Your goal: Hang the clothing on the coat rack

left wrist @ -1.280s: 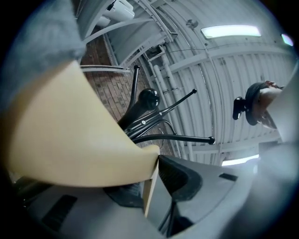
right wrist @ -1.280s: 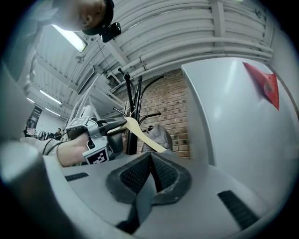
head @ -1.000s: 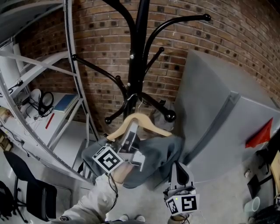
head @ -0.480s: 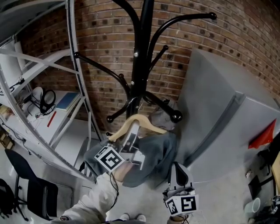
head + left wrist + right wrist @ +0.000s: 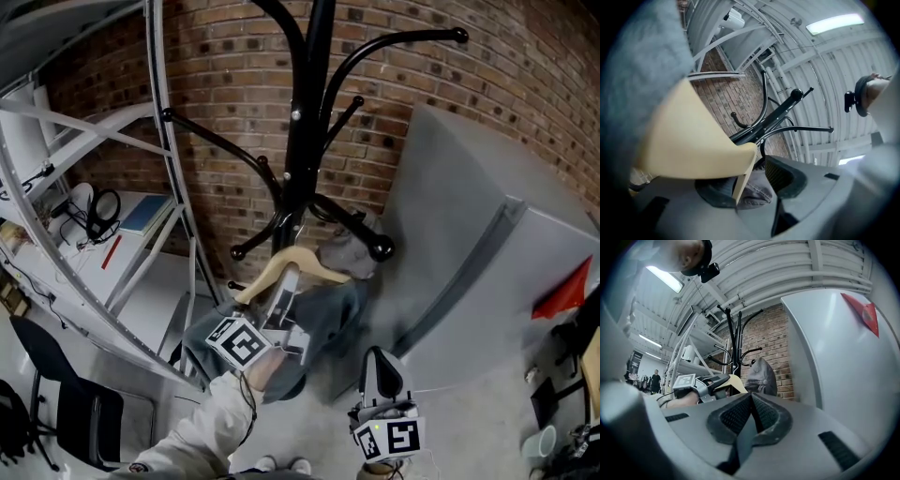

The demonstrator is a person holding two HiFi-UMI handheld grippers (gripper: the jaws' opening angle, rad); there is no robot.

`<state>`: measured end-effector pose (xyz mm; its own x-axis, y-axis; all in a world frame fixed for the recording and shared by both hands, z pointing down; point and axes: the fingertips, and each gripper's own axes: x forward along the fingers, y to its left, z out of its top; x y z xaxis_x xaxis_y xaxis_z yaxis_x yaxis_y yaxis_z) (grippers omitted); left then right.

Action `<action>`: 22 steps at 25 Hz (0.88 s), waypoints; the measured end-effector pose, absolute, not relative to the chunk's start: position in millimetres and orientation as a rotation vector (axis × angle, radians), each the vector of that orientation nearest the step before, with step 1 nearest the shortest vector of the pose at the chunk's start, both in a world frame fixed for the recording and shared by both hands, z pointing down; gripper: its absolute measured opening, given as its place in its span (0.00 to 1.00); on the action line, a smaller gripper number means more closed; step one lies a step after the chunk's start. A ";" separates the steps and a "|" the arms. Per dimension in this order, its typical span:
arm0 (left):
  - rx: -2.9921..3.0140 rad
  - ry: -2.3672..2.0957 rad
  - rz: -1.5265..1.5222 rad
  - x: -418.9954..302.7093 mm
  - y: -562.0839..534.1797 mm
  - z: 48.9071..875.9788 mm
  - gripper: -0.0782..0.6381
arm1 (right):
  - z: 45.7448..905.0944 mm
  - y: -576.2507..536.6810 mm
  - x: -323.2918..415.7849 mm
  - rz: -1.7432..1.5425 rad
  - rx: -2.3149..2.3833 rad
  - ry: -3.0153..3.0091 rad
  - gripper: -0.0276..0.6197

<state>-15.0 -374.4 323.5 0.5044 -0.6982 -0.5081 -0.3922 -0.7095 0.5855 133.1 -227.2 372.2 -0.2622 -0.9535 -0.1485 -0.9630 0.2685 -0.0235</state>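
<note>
1. Red brick wall (image 5: 216, 56) is backing a black metal coat rack (image 5: 309, 112); the pale wooden hanger (image 5: 298, 257) seems to be hooking on a lower arm, its hook hard to see.
2. Left gripper (image 5: 284, 286) is tilting upward, its jaws just opening wide, loosely straddling the hanger.
3. Grey garment (image 5: 333, 314) is draping beside it; right gripper (image 5: 380, 366) is hovering apart, pinched closed, empty.

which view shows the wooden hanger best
Head view: the hanger shows its curve, with grey clothing draped on it. Left gripper view has only one blurred end up close; right gripper view, a small sliver.
</note>
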 end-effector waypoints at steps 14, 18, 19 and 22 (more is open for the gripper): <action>2.310 -0.866 -1.030 -13.0 -375.7 342.0 0.36 | 379.3 -230.4 135.4 0.077 -1.816 2.410 0.08; 2.307 -0.878 -0.997 -11.9 -372.6 353.1 0.36 | 380.6 -229.5 132.9 0.077 -1.812 2.414 0.08; 2.317 -0.877 -0.986 -10.7 -368.9 355.2 0.36 | 380.8 -228.8 131.9 0.077 -1.813 2.415 0.08; 2.353 -0.865 -0.955 -5.2 -357.6 359.0 0.36 | 381.2 -227.5 130.3 0.072 -1.817 2.415 0.08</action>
